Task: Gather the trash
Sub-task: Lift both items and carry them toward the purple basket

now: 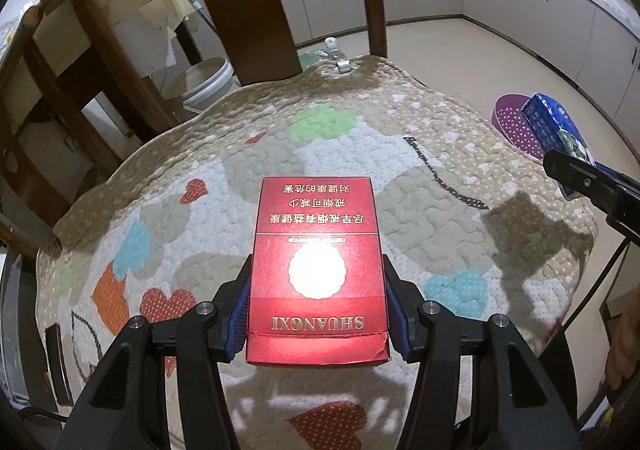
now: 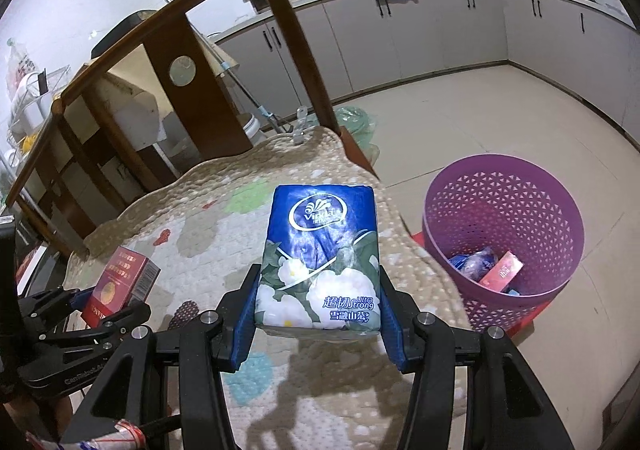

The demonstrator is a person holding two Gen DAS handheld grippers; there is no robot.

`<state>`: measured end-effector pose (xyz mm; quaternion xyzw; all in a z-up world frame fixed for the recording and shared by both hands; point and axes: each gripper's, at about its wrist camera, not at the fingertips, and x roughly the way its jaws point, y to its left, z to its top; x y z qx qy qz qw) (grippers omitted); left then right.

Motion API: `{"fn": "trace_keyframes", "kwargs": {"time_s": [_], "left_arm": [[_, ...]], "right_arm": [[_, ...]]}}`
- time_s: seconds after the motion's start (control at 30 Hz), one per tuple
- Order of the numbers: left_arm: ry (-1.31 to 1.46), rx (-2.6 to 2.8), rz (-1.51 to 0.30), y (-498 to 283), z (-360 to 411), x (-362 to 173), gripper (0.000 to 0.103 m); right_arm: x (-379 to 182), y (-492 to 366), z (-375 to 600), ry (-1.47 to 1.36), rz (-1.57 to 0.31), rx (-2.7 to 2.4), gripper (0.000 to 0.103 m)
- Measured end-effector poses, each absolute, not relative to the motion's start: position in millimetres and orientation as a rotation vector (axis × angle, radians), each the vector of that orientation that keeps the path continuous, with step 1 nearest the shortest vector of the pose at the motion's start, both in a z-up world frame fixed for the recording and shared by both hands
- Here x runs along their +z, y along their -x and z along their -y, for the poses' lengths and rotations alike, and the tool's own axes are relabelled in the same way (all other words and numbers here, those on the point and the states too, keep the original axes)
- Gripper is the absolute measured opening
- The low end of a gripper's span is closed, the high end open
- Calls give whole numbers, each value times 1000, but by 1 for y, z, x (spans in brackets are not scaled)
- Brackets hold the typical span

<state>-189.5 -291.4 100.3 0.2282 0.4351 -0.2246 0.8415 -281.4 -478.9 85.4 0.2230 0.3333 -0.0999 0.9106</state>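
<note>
My left gripper [image 1: 317,304] is shut on a red cigarette box [image 1: 316,250], held above the quilted chair cushion [image 1: 248,154]. My right gripper [image 2: 318,302] is shut on a blue tissue pack [image 2: 320,250], held over the cushion's right side [image 2: 224,210]. The left gripper and red box also show in the right wrist view [image 2: 120,282] at lower left. The tissue pack shows at the right edge of the left wrist view [image 1: 556,126]. A purple mesh trash basket [image 2: 504,210] stands on the floor to the right, with a red box and blue wrappers inside.
A wooden chair back [image 2: 192,90] rises behind the cushion. A white bucket [image 1: 208,82] and a cardboard box [image 1: 132,22] stand beyond it. Kitchen cabinets [image 2: 440,42] line the far wall. The tiled floor [image 2: 480,122] spreads around the basket.
</note>
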Motion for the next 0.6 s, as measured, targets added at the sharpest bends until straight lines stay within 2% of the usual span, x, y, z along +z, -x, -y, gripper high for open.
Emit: {"fn": "trace_keyframes", "kwargs": {"time_s": [0.6], "left_arm": [[-529,-530,-906,197,332,99,55]], "right_arm": [[82,301,509,-524,-651,-246,56]]}}
